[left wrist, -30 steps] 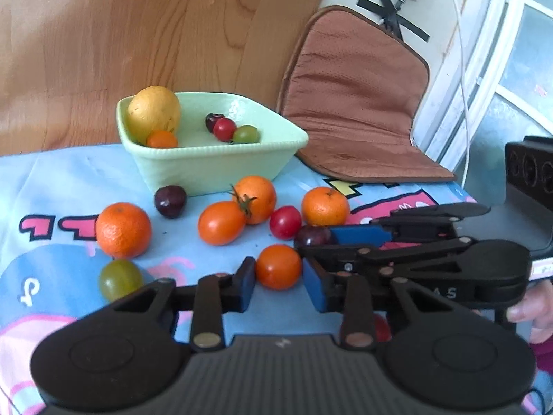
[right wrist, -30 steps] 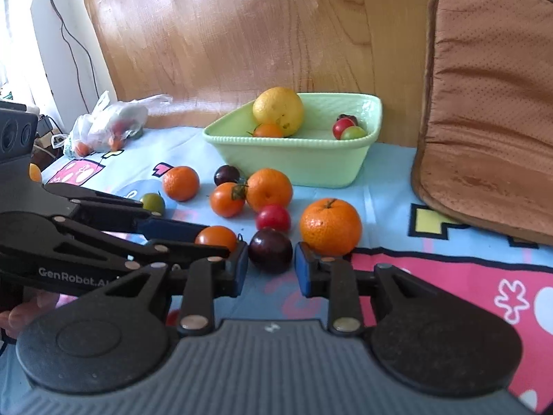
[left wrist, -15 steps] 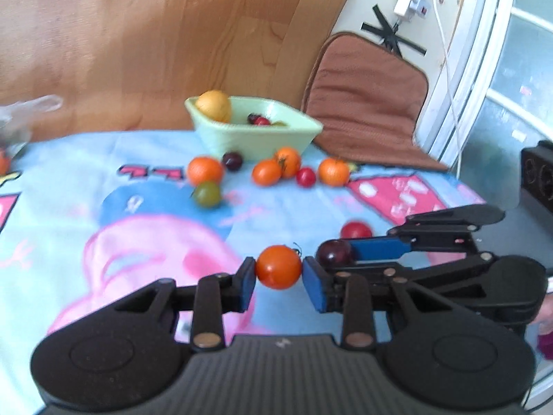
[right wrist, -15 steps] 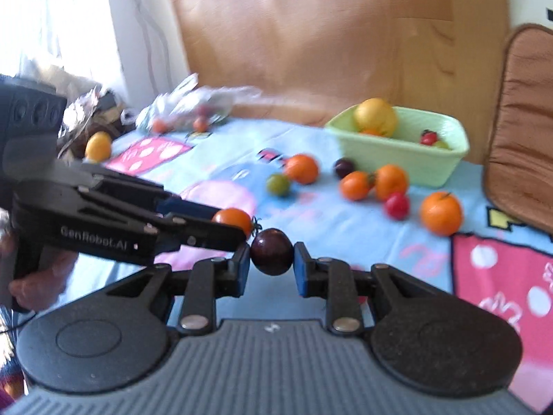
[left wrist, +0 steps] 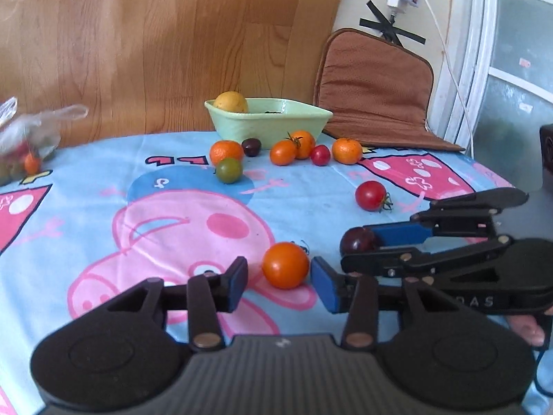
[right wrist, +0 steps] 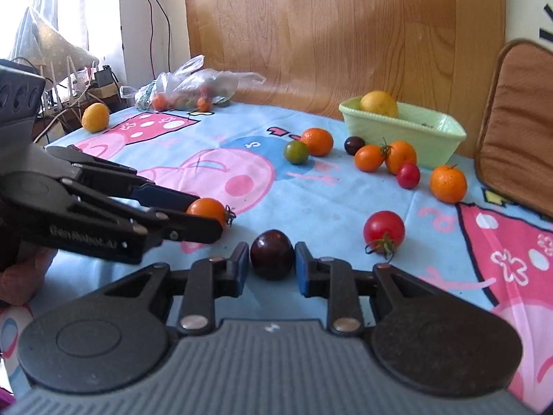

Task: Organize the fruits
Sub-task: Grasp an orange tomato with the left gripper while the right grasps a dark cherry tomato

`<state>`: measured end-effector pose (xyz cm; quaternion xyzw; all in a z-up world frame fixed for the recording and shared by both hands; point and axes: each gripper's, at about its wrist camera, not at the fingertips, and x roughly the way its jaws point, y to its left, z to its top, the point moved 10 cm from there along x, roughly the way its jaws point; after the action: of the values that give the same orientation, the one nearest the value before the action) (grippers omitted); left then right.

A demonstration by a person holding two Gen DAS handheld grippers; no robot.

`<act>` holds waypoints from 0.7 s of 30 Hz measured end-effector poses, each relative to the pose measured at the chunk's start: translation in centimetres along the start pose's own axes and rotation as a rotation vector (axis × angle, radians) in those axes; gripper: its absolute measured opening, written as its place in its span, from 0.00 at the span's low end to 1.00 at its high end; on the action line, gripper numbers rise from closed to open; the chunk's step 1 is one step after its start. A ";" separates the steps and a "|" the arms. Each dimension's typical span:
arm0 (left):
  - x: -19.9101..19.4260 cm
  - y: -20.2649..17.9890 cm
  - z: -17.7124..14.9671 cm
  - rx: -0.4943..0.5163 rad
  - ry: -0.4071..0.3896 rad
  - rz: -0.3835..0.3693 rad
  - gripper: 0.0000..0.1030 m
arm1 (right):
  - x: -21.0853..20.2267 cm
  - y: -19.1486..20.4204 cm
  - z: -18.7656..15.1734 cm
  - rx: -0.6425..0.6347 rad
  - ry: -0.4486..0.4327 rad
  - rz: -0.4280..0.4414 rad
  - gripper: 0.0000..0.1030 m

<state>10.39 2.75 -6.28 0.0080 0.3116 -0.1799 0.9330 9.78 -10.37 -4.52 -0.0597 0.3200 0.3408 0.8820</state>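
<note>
One pale green rectangular bowl (left wrist: 269,121) sits far across the blue cartoon tablecloth (left wrist: 103,207), with seven loose fruits clustered before it. Nearer, the left gripper (left wrist: 279,282) is spread wide around one orange tomato (left wrist: 285,265), untouched; the right gripper (right wrist: 271,265) brackets one dark plum (right wrist: 272,254), contact unclear, beside one red tomato (right wrist: 383,231)

Wood-panel wall (left wrist: 166,45) behind a cartoon tablecloth (left wrist: 103,235); brown cushion (left wrist: 376,83) leaning, bright window (right wrist: 69,7) left

a wide bare stretch of tablecloth (left wrist: 145,207) is seen at near left. the far way to the green bowl (left wrist: 269,121) is crowded by a row of fruit (left wrist: 293,145), and a red tomato (left wrist: 370,195) lies at right.
</note>
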 end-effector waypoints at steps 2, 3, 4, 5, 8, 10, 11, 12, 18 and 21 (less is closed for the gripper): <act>0.1 0.1 0.1 -0.010 -0.003 0.001 0.44 | 0.0 -0.3 0.0 0.014 -0.005 -0.002 0.33; 0.1 0.2 0.2 -0.017 -0.006 -0.002 0.46 | 0.0 -0.4 0.0 0.020 -0.003 -0.001 0.36; 0.2 0.2 0.2 -0.023 -0.007 -0.003 0.46 | 0.1 -0.6 0.0 0.024 0.001 0.002 0.36; 0.2 0.3 0.2 -0.027 -0.008 -0.002 0.46 | 0.1 -0.5 -0.1 0.026 0.001 0.001 0.37; 0.3 0.4 0.3 -0.036 -0.013 0.012 0.46 | 0.0 -0.2 -0.1 0.023 -0.002 -0.013 0.40; 0.4 0.2 0.3 -0.021 -0.013 0.025 0.46 | 0.0 -0.3 -0.2 0.019 -0.004 -0.033 0.40; 0.4 0.2 0.2 -0.021 -0.013 0.028 0.45 | -0.1 -0.2 -0.2 0.017 -0.005 -0.040 0.40; 0.4 0.3 0.2 -0.022 -0.014 0.025 0.45 | -0.1 -0.2 -0.2 0.012 -0.005 -0.046 0.40; 0.3 0.7 0.2 -0.036 -0.020 0.032 0.36 | -0.1 0.4 -0.2 -0.042 -0.012 -0.075 0.30; 0.3 0.4 0.2 -0.024 -0.019 0.026 0.29 | -0.1 1.0 -0.3 -0.087 -0.018 -0.093 0.29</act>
<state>10.91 3.02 -6.35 -0.0009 0.3049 -0.1641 0.9381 8.92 -9.77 -4.52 -0.1097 0.2940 0.3136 0.8962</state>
